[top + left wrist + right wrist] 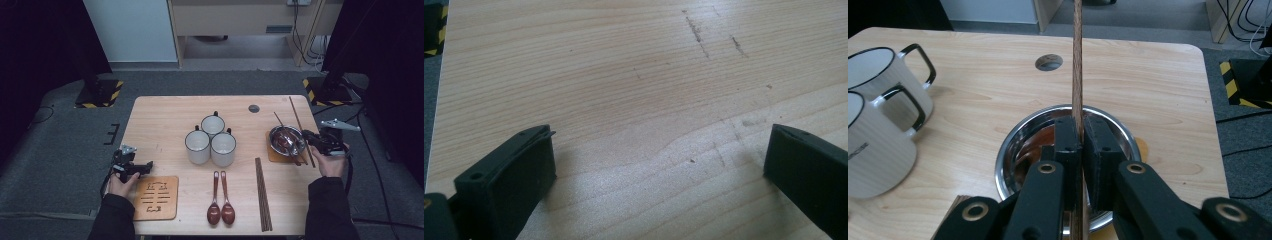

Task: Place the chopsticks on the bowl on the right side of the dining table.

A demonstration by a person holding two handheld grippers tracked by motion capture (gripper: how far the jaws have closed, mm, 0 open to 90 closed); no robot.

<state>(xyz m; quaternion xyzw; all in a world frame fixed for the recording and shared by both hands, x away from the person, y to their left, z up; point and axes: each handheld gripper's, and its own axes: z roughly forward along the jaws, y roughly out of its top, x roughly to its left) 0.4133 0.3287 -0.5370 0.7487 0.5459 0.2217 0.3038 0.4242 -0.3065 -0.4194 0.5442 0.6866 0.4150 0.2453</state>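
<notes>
3 mugs [212,138], 2 spoons [220,200], 1 bowl [286,139]

- Left gripper [659,165]: jaws wide apart, nothing between them.
- One black jaw rises at lower left, the other at the right edge.
- Both sit low over the wooden table [624,75], light grain, bare between the jaws.
- Dark scuff marks [696,32] on the wood near the top.
- Table edge runs down the far left; grey floor [430,100] past it, yellow-black striped base [434,22] in the top-left corner.

Even overhead light, dim dark edges, soft focus, slight grain.
</notes>
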